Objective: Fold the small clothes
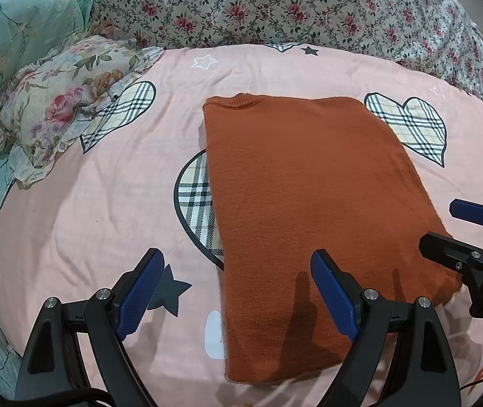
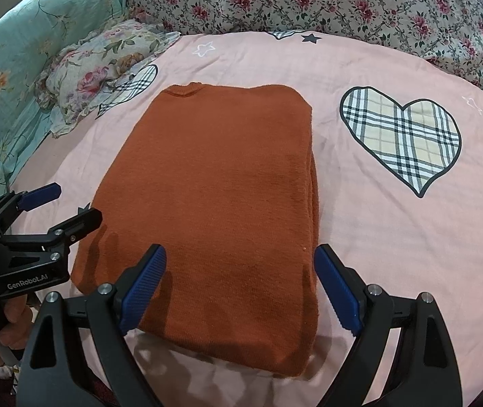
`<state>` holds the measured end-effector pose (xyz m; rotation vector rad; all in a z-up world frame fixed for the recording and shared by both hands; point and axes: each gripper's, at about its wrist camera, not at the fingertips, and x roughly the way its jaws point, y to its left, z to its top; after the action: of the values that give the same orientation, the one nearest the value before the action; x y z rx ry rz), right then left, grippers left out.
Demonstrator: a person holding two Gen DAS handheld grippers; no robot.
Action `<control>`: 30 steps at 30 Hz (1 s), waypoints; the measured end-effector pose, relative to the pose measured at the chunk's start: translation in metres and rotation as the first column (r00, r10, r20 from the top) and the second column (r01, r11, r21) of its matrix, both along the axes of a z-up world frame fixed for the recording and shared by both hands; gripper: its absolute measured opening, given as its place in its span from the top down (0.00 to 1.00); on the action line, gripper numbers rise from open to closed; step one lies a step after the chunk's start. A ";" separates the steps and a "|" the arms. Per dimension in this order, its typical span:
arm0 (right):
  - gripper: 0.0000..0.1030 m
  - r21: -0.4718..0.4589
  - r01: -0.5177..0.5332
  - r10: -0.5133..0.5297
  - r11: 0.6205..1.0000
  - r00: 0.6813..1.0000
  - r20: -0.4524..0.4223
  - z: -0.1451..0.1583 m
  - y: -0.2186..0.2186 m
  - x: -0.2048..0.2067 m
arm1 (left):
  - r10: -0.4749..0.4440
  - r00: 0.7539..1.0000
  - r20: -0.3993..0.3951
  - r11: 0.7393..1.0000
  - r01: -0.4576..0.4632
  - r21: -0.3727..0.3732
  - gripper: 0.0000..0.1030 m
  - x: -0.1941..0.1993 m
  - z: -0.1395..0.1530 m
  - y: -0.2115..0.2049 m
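Hovering both grippers, jaws spread and empty, above the near hem of the orange sweater point(image 2: 214, 203), which lies lengthwise-folded on the pink sheet point(image 2: 394, 271). Next, I judge: left gripper point(image 1: 238, 300) and right gripper point(image 2: 239, 291) pinch that hem, fold toward the collar.

A: What's on the bed, bkgd only?
B: Pink sheet point(image 2: 360, 224) w/ plaid hearts point(image 2: 401, 139) & stars. Floral pillow point(image 2: 98, 64) at 10 o'clock.
A: Behind?
B: Rose-print quilt point(image 2: 309, 0) at 12, teal floral cover point(image 2: 20, 44) at 9–10, beside the pillow.
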<state>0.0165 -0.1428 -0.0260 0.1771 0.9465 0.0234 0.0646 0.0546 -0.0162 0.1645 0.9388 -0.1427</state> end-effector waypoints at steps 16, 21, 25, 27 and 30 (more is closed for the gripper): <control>0.13 -0.001 0.007 -0.007 1.000 1.000 0.002 -0.001 -0.003 0.001 | 0.007 1.000 -0.022 1.000 -0.007 -0.014 0.14 0.006 -0.005 0.002; 0.13 -0.003 0.009 -0.009 1.000 1.000 0.002 -0.002 -0.004 0.002 | 0.010 1.000 -0.027 1.000 -0.011 -0.018 0.14 0.008 -0.006 0.004; 0.13 -0.005 0.005 -0.005 1.000 1.000 0.001 -0.002 -0.003 0.004 | 0.009 1.000 -0.028 1.000 -0.010 -0.019 0.14 0.008 -0.006 0.004; 0.13 -0.007 0.002 -0.002 1.000 1.000 0.000 -0.002 -0.002 0.004 | 0.009 1.000 -0.030 1.000 -0.009 -0.020 0.14 0.008 -0.006 0.005; 0.13 -0.008 0.002 -0.002 1.000 1.000 0.000 -0.002 0.000 0.005 | 0.010 0.999 -0.031 1.000 -0.010 -0.023 0.13 0.009 -0.007 0.005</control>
<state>0.0213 -0.1429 -0.0279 0.1704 0.9465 0.0172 0.0731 0.0601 -0.0231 0.1368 0.9682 -0.1468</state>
